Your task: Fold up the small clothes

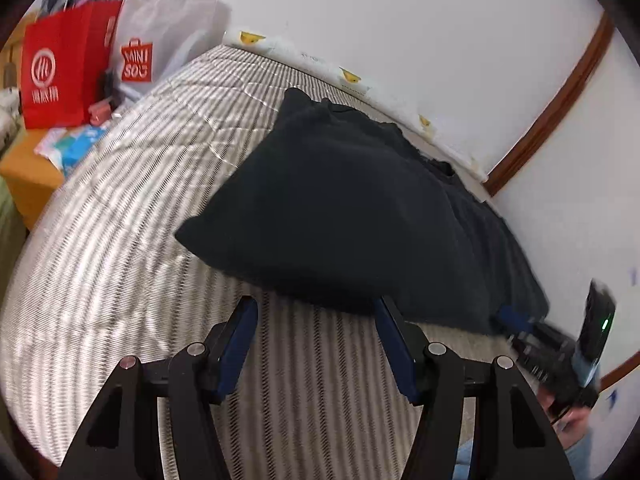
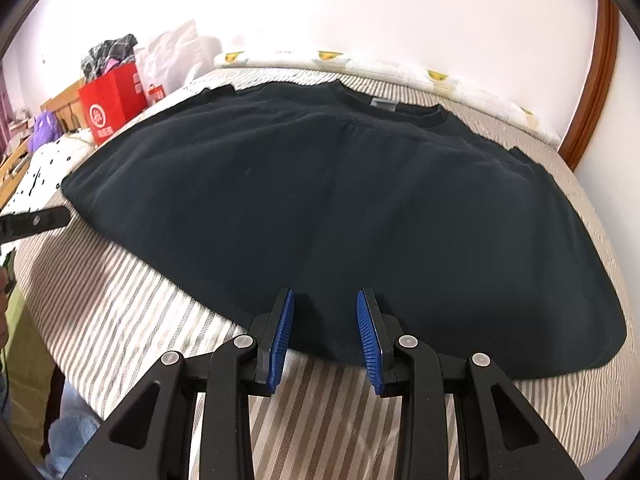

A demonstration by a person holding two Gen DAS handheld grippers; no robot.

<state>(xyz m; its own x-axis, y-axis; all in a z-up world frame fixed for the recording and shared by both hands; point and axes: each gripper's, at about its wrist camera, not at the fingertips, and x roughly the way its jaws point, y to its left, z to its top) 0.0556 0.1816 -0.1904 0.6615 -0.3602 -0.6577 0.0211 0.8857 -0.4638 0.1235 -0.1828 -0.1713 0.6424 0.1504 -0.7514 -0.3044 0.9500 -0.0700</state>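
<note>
Bed (image 2: 132, 312), striped cover, carries everything. It runs along the wall on the far side; the near edge is where I stand, so all approach comes from my side.

Black T-shirt (image 2: 320, 200) lies spread flat across the bed, collar toward the wall, hem toward me. Laid out this way, I judge, so the hem can be lifted and carried over for a first fold. Striped cover shows bare in front of the hem and past the shirt's left side, giving room to slide under the edge. Far side is tight: collar sits near a white strip with yellow prints against the wall.

Red bag (image 1: 60, 76) and white bag (image 1: 160, 36) stand at the bed's far left end, well apart from the shirt.

My right tool (image 2: 325, 320): jaws parted, gripping nothing, tips at the hem near its middle.

My left tool (image 1: 316, 320): jaws wide apart, holding nothing, just short of the hem near the shirt's left corner.
</note>
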